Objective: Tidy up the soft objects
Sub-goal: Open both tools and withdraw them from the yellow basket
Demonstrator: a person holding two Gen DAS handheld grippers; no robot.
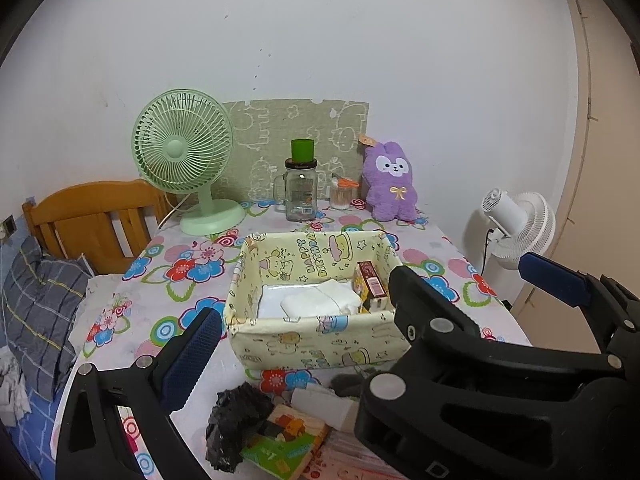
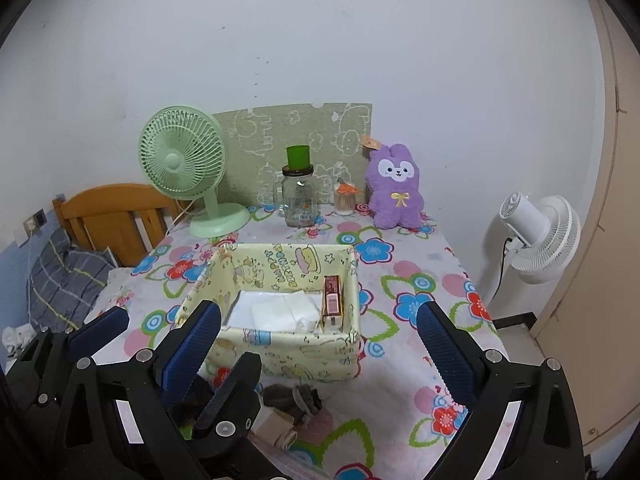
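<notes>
Both grippers' jaws apart, fabric basket ahead, fan and plush rabbit behind.

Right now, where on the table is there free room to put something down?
Bare cloth lies left of the fabric bin, toward the green fan, and right of it up to the table edge. The near edge is crowded with a black bag, a block box and grey socks.

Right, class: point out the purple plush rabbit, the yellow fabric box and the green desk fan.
purple plush rabbit (image 2: 396,196): right wrist view, on its belly.
yellow fabric box (image 2: 288,350): right wrist view, on its front wall.
green desk fan (image 1: 178,148): left wrist view, on the grille's hub.
</notes>
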